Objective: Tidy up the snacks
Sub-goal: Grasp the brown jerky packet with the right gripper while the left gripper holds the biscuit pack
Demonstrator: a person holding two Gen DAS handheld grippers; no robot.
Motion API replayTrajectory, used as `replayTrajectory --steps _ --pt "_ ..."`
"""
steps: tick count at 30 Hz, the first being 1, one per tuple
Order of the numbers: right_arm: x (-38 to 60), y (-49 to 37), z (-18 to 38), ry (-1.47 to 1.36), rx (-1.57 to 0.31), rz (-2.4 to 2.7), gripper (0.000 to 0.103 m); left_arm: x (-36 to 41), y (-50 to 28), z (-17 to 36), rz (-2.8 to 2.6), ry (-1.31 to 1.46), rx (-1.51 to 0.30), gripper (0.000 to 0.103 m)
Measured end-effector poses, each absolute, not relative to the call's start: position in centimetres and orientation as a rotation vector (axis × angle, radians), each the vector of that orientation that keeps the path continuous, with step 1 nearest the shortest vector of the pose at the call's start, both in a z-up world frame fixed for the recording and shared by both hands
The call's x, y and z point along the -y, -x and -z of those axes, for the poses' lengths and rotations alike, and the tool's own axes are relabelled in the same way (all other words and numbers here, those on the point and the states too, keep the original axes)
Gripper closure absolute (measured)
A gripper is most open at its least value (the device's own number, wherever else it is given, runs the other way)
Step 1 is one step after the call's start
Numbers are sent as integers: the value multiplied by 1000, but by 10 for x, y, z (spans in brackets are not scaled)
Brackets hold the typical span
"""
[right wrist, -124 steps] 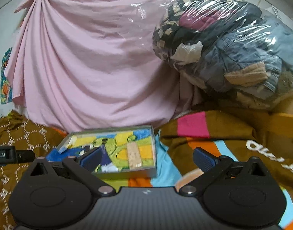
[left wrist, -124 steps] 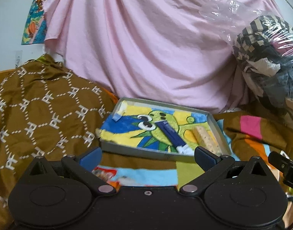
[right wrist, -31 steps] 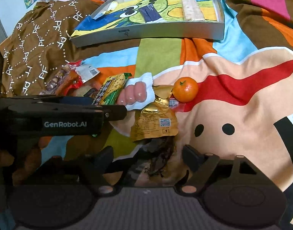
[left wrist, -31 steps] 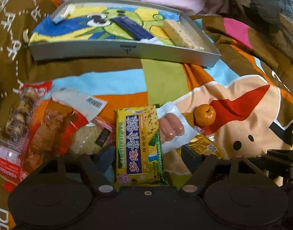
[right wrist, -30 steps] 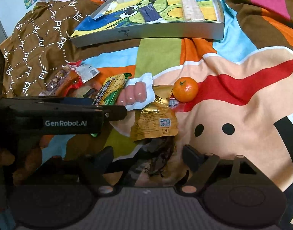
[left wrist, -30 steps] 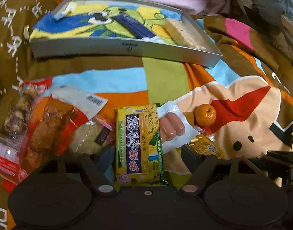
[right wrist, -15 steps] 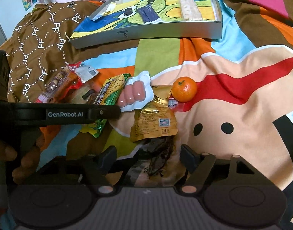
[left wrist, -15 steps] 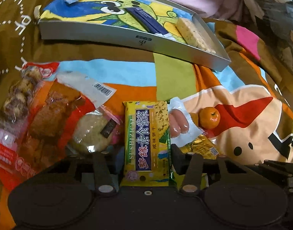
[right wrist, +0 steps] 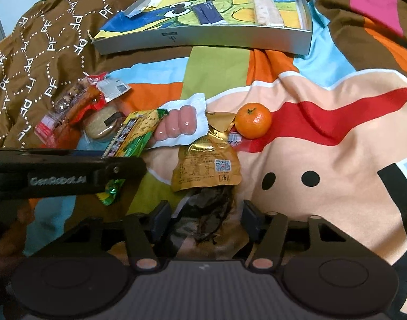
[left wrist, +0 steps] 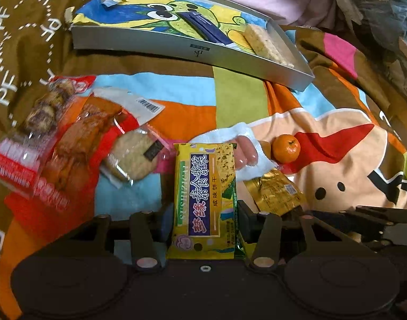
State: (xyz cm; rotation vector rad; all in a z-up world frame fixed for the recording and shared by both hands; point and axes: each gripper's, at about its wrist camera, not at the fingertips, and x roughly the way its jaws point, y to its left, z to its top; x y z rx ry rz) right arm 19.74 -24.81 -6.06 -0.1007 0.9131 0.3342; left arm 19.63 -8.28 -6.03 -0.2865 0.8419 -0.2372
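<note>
Cartoon blanket (right wrist: 323,138), one tangerine (right wrist: 253,123), two tray (right wrist: 203,38) snacks, left gripper (left wrist: 203,220) jaws clamped on biscuit packet (left wrist: 206,200), right gripper (right wrist: 203,217) jaws apart.

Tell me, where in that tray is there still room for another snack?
The tray is bare on its left, left of the dark blue packet. Between that and the pale bar is a narrower gap. The bar crowds the right wall.
</note>
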Motion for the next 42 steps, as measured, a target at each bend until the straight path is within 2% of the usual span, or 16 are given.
replayTrajectory --steps 4,5,13,21,24,29,36,42 --pt "246 -195 60 129 -894 -332 47 83 -186 58 239 296 -841 53" --pt "245 -193 60 134 -889 -334 53 83 -184 57 240 296 -842 53" --pt "236 -182 56 175 -845 -384 53 81 -172 54 231 285 -841 53" --pt "237 -191 61 130 -871 -391 47 84 -185 54 240 221 -861 49" --pt "233 -191 63 145 -877 -400 38 84 -190 55 248 209 -876 46" --pt "228 -191 64 184 -880 -392 37 86 -192 59 251 182 -883 49" --pt "223 -184 62 256 -862 -367 48 89 -189 59 231 139 -874 53" --pt "210 -173 63 412 -794 -318 53 88 -180 57 216 145 -862 53"
